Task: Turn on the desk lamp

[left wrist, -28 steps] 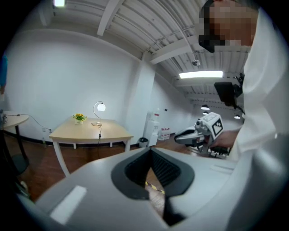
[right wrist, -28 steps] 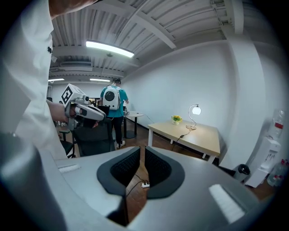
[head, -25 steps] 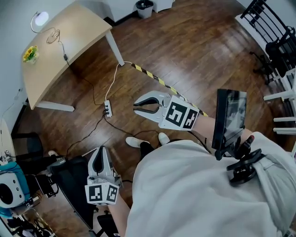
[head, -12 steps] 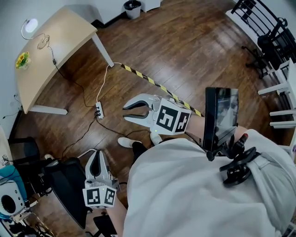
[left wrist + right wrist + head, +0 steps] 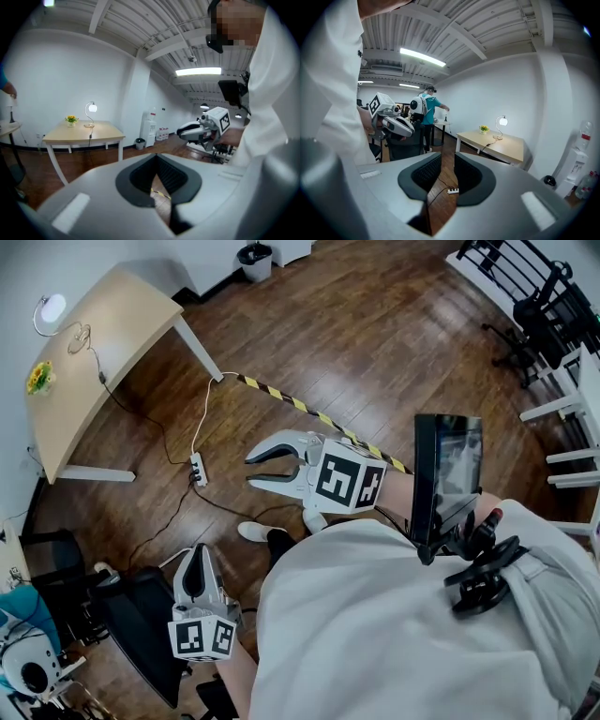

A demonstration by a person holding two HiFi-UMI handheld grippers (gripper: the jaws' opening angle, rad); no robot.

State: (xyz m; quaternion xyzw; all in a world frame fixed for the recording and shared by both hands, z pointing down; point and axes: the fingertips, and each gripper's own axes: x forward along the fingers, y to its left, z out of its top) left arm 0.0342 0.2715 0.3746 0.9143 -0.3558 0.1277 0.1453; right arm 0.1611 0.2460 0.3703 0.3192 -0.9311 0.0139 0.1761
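The desk lamp (image 5: pixel 50 307) stands lit at the far corner of a light wooden desk (image 5: pixel 112 343), well away from both grippers. It shows lit in the left gripper view as well, lamp (image 5: pixel 91 108), and in the right gripper view, lamp (image 5: pixel 501 121). Its cord runs off the desk to a power strip (image 5: pixel 197 469) on the floor. My right gripper (image 5: pixel 253 467) is held out at waist height, open and empty, over the wood floor. My left gripper (image 5: pixel 194 565) hangs low by my side, its jaws closed together on nothing.
A yellow flower pot (image 5: pixel 39 377) sits on the desk near the lamp. Yellow-black tape (image 5: pixel 309 411) crosses the floor. A black chair (image 5: pixel 141 624) stands at my lower left and racks (image 5: pixel 553 324) at the right. A person in teal (image 5: pixel 426 112) stands at another table.
The head view has swung, so the desk and lamp sit further up and left. My right gripper has shifted slightly left in the picture. The lamp stays lit throughout.
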